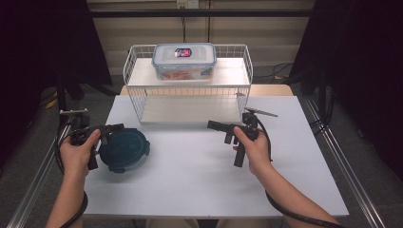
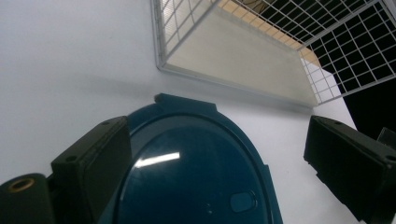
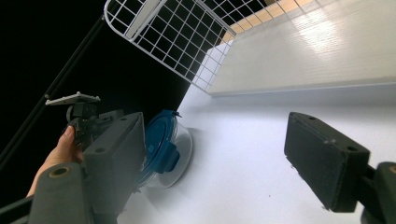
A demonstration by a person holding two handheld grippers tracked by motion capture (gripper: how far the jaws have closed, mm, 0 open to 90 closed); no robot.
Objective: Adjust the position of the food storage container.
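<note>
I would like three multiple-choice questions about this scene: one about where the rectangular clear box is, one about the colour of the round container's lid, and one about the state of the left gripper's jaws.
1. Where is the rectangular clear box?
A. on the top shelf of the white wire rack
B. on the table beside the right gripper
C. under the rack's shelf

2. What colour is the lid of the round container?
A. red
B. dark blue-green
C. yellow

3. How do the jaws of the left gripper stand?
A. shut tight on the lid
B. shut on nothing
C. open, one on each side above the lid

Answers:
1 A, since the high view shows the box on the upper shelf.
2 B, since the lid looks dark teal in the high view and the left gripper view.
3 C, since the left gripper view shows a wide gap between the jaws.
</note>
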